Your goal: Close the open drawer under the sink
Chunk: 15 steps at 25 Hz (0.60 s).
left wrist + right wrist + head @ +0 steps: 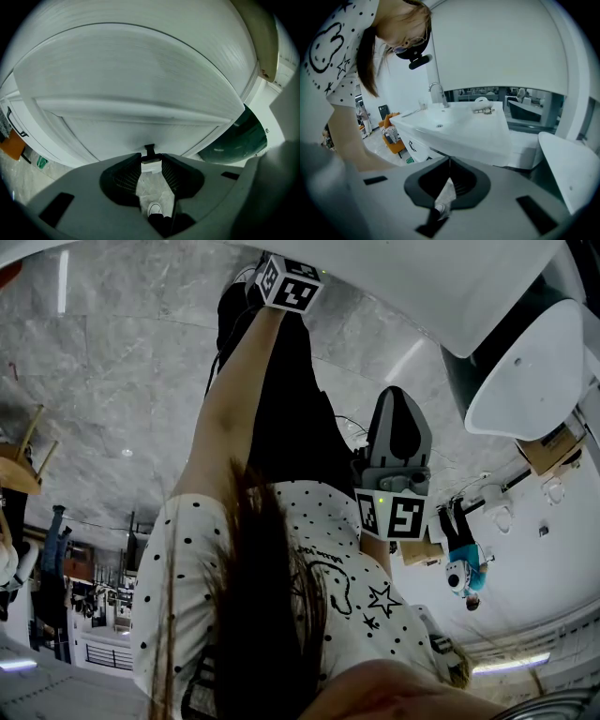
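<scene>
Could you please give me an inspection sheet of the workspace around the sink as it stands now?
Surface: grey marble floor; white sink top with tap.
Job's things: white drawer front with small black handle; how far out it stands cannot be told.
Clutter: small metal piece on the sink top; orange chair with cloth on it, beyond the sink.
Grippers: left claw closed on the handle; right claw shut, empty, held clear and facing the sink.
Cables: nothing seen.
Surroundings: large hall; person in a teal top far off.
</scene>
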Each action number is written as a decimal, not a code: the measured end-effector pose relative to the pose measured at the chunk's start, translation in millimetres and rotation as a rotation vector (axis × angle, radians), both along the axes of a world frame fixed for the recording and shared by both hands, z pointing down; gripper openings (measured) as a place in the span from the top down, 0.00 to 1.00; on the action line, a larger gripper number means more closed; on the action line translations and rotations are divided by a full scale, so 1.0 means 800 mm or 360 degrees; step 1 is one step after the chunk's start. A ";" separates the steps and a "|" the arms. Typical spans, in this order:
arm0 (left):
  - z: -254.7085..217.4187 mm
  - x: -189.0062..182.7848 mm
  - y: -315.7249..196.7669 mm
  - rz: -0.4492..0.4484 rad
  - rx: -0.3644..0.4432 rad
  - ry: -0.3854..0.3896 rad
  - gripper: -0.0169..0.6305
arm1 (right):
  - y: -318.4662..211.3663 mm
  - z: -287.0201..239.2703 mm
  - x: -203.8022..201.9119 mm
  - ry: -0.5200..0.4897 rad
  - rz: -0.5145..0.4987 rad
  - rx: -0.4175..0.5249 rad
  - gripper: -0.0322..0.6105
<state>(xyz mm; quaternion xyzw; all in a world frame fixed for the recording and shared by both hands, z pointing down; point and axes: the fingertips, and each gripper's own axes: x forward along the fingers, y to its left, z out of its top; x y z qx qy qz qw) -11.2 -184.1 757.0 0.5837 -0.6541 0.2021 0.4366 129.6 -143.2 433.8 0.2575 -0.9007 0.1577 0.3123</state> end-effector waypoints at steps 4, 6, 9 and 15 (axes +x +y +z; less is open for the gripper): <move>-0.001 -0.004 -0.005 -0.0007 0.0003 -0.0010 0.76 | -0.001 0.001 0.001 0.0003 0.0005 -0.0003 0.93; -0.001 -0.005 -0.009 -0.0008 0.0004 -0.0011 0.76 | -0.002 0.001 0.002 0.0002 0.0004 -0.0005 0.93; 0.000 -0.005 -0.014 -0.0008 0.0006 -0.0014 0.76 | -0.003 0.002 0.004 0.0002 0.0006 -0.0008 0.93; 0.002 -0.006 -0.014 -0.0012 -0.0003 -0.0010 0.76 | -0.006 0.004 0.006 0.0004 0.0012 -0.0008 0.93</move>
